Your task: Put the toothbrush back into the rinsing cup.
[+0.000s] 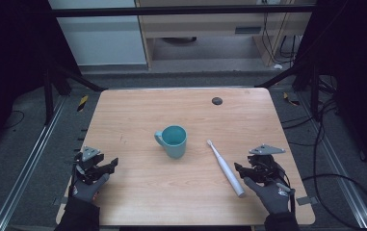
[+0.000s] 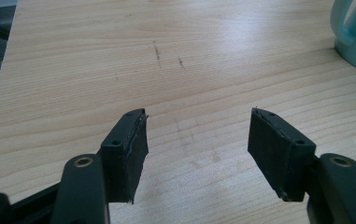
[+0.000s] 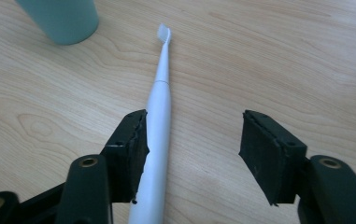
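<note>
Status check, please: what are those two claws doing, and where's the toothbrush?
Left gripper open, idle. Right gripper open, jaws apart over toothbrush, not gripping. Toothbrush flat on table, beside cup. Nothing in the way.

Place: a lab-like recording room
Frame: black metal struts [image 1: 77, 79] and rails around one wooden table [image 1: 137, 192]
Floor: grey carpet, loose black cables [image 1: 337, 178]
Background: pale cabinet [image 1: 101, 33], dark curtains

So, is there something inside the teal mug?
In the high view, the teal mug stands upright and its upper inner wall looks bare. Its bottom is hidden by the rim, so a small item there cannot be excluded. The toothbrush lies outside on the table.
</note>
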The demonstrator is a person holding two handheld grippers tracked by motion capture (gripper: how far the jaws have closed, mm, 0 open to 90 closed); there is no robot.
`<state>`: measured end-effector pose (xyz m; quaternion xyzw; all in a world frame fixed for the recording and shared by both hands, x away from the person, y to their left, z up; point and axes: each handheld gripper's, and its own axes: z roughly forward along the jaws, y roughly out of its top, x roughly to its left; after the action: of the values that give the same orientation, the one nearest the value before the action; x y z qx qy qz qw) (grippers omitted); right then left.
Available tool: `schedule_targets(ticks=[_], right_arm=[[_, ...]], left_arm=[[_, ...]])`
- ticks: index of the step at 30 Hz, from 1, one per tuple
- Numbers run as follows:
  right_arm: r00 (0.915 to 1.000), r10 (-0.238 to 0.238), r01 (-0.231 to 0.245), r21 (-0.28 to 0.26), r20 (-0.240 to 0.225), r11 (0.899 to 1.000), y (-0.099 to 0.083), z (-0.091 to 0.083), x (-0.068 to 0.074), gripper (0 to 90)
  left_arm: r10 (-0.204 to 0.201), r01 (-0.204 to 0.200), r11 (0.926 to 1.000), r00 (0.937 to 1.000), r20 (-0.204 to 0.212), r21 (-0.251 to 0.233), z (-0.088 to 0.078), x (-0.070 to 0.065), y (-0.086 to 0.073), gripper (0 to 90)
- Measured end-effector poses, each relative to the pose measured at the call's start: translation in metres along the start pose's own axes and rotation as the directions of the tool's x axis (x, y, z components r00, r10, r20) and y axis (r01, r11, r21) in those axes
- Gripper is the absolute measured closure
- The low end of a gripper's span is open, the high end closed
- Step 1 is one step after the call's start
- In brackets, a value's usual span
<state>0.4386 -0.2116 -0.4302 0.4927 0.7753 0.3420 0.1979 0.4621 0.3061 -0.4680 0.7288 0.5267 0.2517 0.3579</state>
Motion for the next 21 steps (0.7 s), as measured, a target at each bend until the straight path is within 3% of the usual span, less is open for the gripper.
schedule_targets(ticks=[10,21], right_arm=[[0.9989,-0.040,0.041,0.033,-0.023,0.999,0.022,0.004,0.012,39.3],[0.9953,-0.077,0.084,0.123,-0.058,0.989,0.034,0.018,0.027,41.4]], left_arm=[[0.003,-0.003,1.0000,1.0000,0.000,0.004,0.000,0.000,0.000,36.8],[0.006,-0.006,1.0000,1.0000,0.002,0.008,0.000,0.000,0.000,36.8]])
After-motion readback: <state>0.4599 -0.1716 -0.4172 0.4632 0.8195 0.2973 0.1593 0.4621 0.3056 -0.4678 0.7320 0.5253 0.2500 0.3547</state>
